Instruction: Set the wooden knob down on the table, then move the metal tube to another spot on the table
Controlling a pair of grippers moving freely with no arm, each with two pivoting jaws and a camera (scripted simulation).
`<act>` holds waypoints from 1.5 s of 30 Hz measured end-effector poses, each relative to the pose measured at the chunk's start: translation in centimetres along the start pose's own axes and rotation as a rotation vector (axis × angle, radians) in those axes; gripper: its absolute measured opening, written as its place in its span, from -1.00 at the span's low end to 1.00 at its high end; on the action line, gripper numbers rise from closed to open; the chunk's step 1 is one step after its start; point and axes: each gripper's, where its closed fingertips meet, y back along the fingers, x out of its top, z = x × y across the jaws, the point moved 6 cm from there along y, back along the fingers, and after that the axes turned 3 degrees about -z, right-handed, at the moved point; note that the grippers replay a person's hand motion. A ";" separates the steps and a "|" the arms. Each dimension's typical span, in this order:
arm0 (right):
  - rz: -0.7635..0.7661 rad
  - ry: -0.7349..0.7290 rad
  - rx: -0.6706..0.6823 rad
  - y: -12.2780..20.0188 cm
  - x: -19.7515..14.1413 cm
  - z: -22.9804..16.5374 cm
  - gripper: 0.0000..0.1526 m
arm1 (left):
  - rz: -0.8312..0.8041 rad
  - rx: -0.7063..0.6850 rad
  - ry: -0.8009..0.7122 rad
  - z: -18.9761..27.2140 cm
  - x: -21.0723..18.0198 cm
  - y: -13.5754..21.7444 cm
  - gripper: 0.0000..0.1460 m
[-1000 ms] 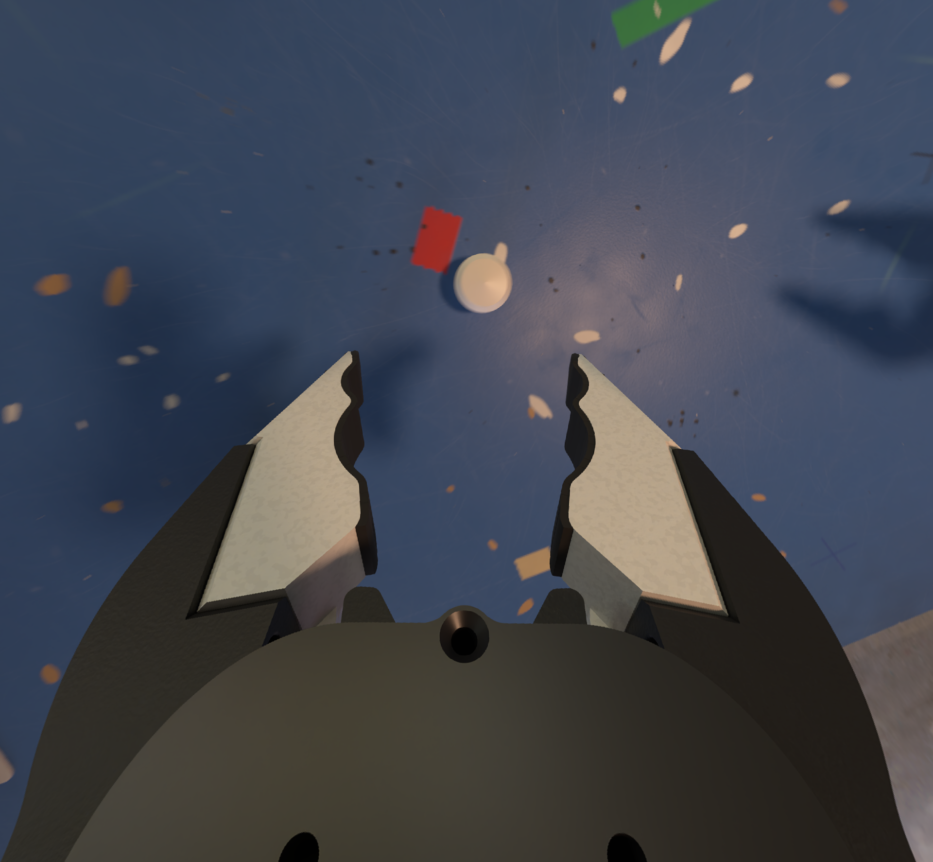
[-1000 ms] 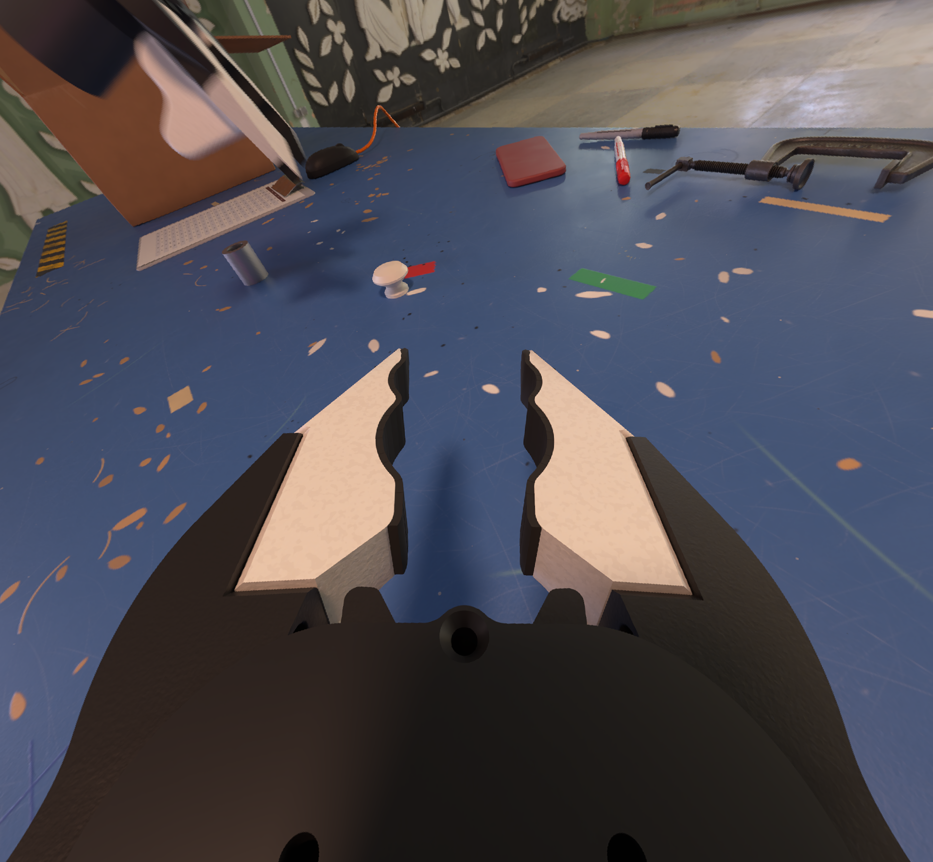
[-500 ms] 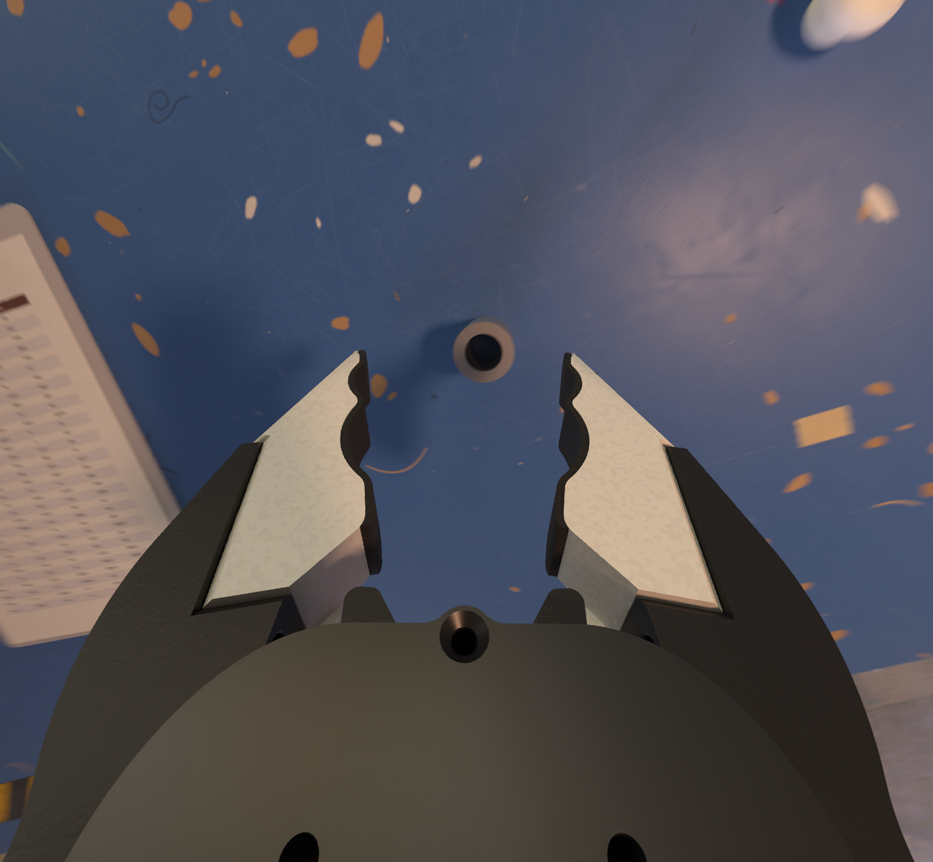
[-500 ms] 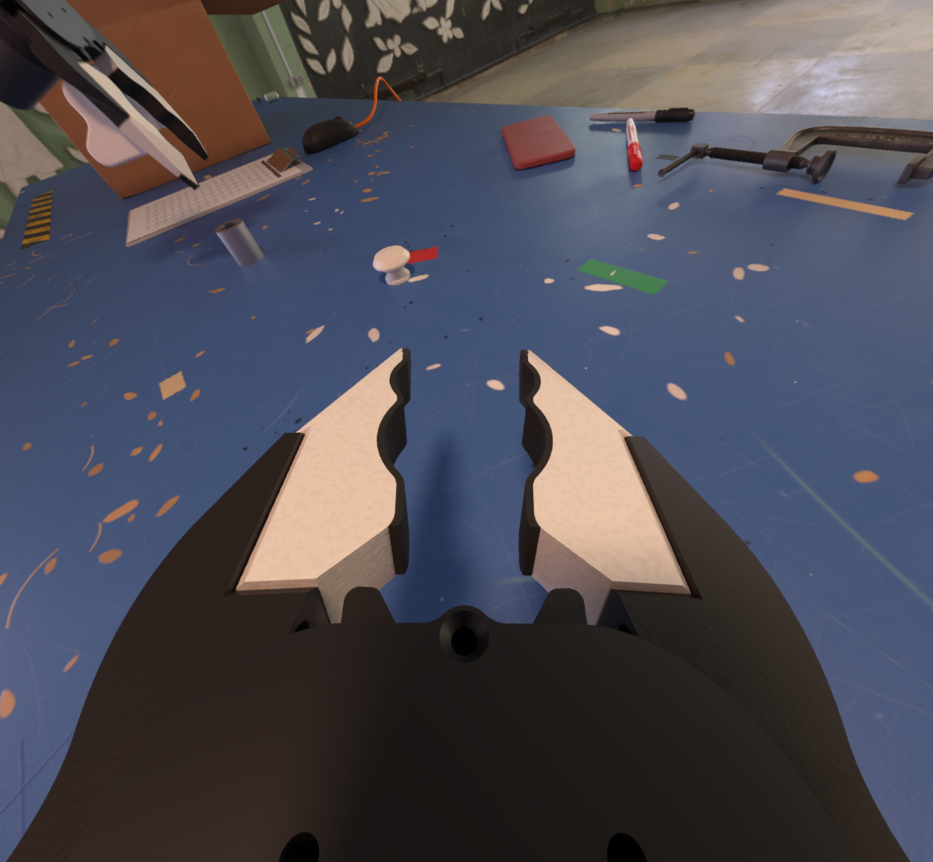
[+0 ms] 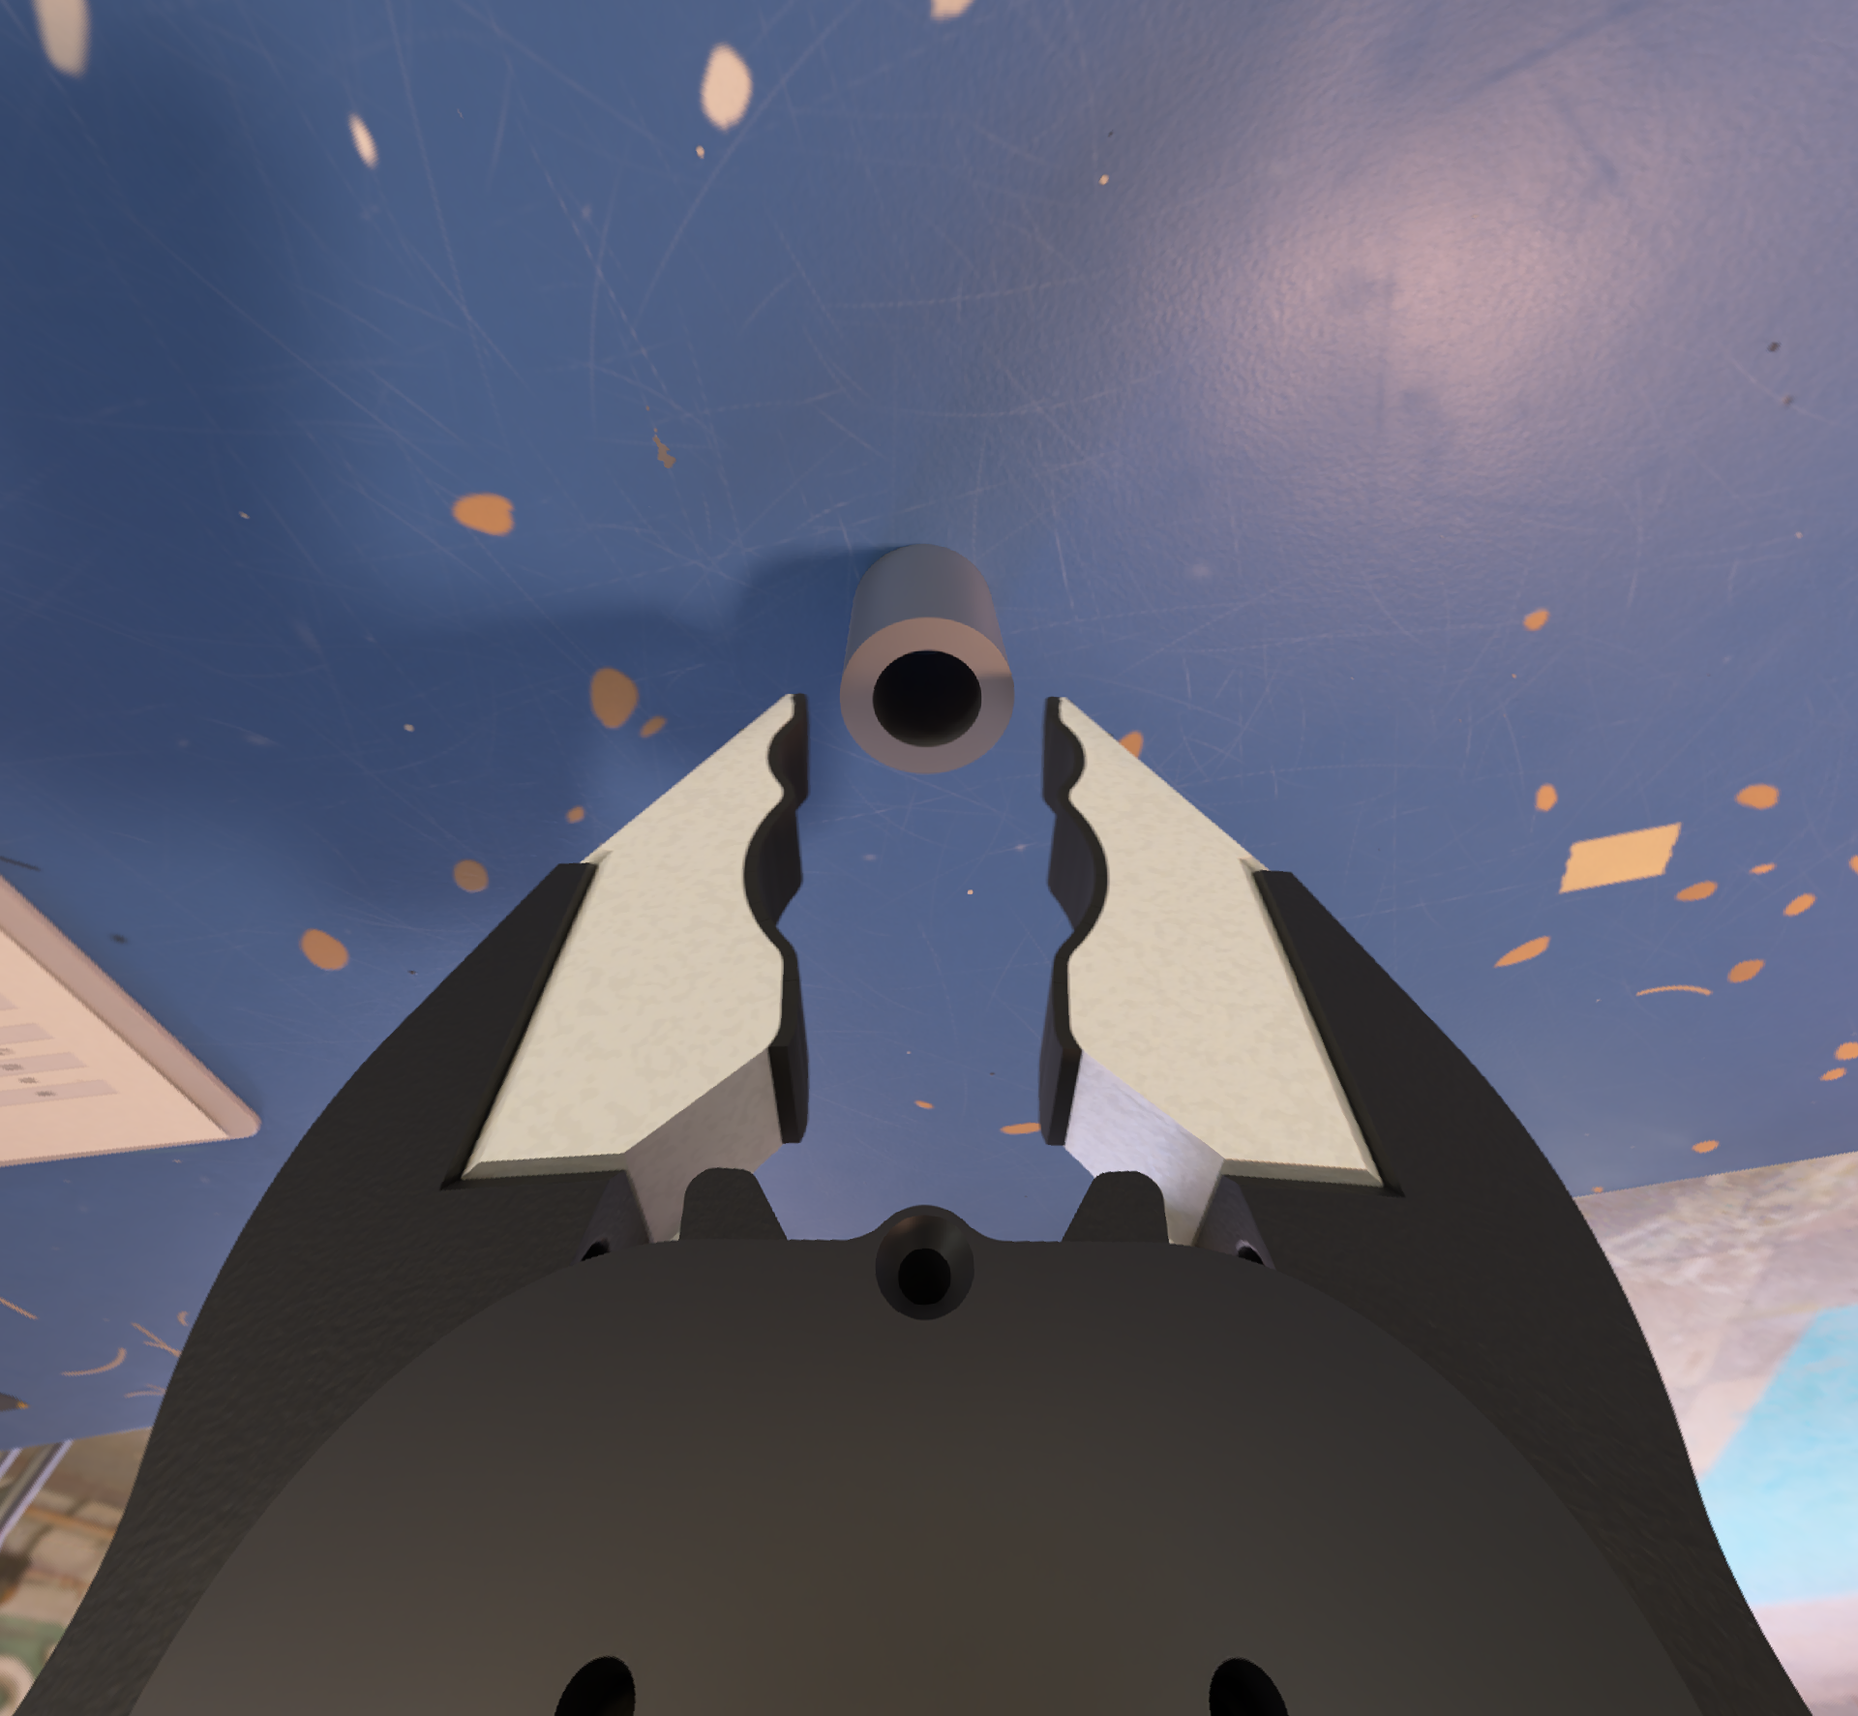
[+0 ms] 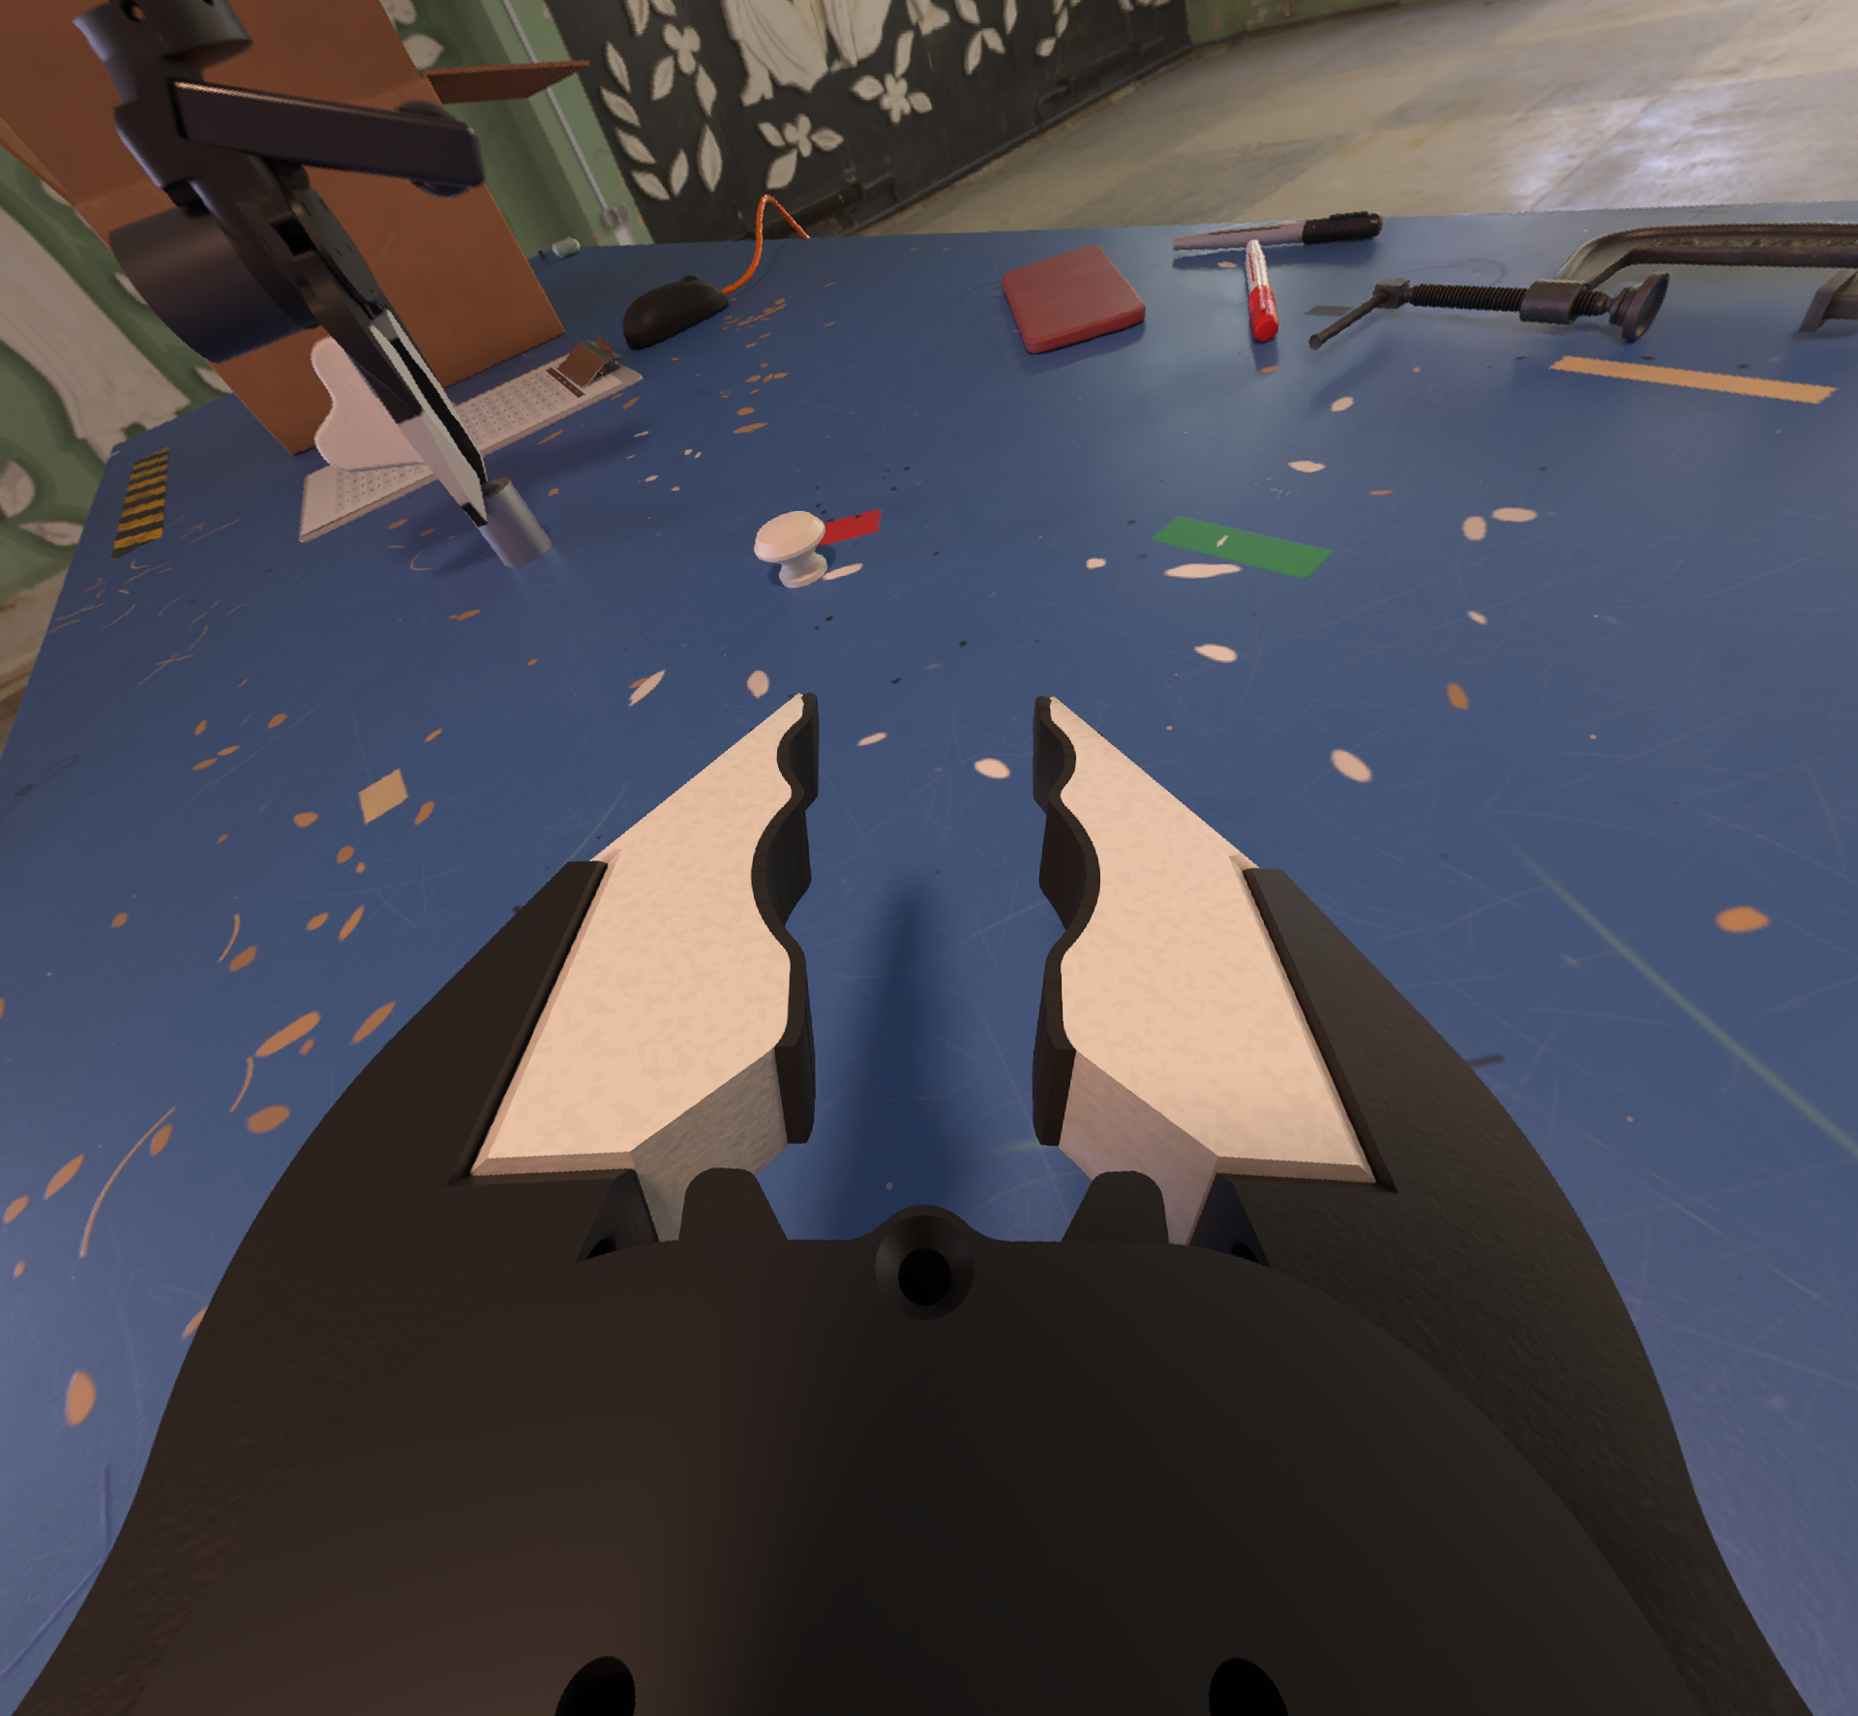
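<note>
The grey metal tube (image 5: 926, 659) stands upright on the blue table (image 5: 1307, 461), its open end facing my left gripper (image 5: 925, 702). The left gripper is open and points down, with its fingertips on either side of the tube's top. In the right wrist view the left gripper (image 6: 473, 501) shows at the far left, tips at the tube (image 6: 515, 526). The pale wooden knob (image 6: 794, 547) stands on the table beside a red tape strip (image 6: 853, 525). My right gripper (image 6: 925, 702) is open, empty and low over the table's near middle.
A white perforated board (image 6: 473, 431) and a brown cardboard box (image 6: 302, 159) sit behind the tube. A black mouse (image 6: 672, 310), red pad (image 6: 1072, 298), red marker (image 6: 1260, 290), black pen (image 6: 1277, 232) and metal clamp (image 6: 1609, 285) line the far side. A green tape strip (image 6: 1242, 547) lies right of the knob.
My left gripper has swung away from the knob to the tube and dropped down until its open tips flank the tube's top. The right gripper has barely moved.
</note>
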 end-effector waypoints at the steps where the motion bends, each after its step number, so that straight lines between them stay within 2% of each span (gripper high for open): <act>1: 0.001 0.000 0.001 0.0 0.0 0.0 -0.44 | -0.017 -0.003 0.015 0.0 0.0 -0.4 -0.45; 2: 0.001 0.000 0.001 0.0 0.0 0.0 -0.44 | -0.024 -0.003 0.033 -0.1 0.1 -0.6 -0.53; 7: 0.002 -0.011 0.006 0.0 0.0 0.1 -0.44 | -0.010 0.029 0.018 -0.2 0.1 1.0 -0.53; 12: -0.005 -0.015 0.005 0.0 0.0 0.1 -0.44 | 0.137 0.051 -0.020 1.0 0.6 7.6 -0.53; 15: -0.017 -0.003 0.000 -0.2 -0.1 0.0 -0.44 | 0.244 0.037 -0.098 4.5 2.0 11.3 -0.53; 17: -0.028 0.005 -0.001 -0.3 -0.1 -0.1 -0.45 | 0.289 0.005 -0.157 7.7 3.4 12.2 -0.53; 20: -0.031 0.010 -0.001 -0.3 -0.1 -0.1 -0.46 | 0.290 -0.084 -0.234 12.7 5.7 11.0 -0.53; 23: -0.021 0.001 0.002 -0.2 -0.1 0.0 -0.46 | 0.249 -0.143 -0.288 17.0 7.7 8.1 -0.53; 30: -0.015 -0.023 0.017 0.0 -0.1 0.1 -0.47 | 0.169 -0.120 -0.330 23.6 13.2 2.8 -0.53; 35: -0.019 -0.022 0.024 0.0 -0.2 0.0 -0.47 | 0.148 -0.090 -0.251 23.4 15.0 1.1 -0.53; 45: -0.040 -0.019 0.036 -0.1 -0.3 -0.2 -0.47 | 0.165 -0.043 -0.190 22.2 14.3 -0.2 -0.53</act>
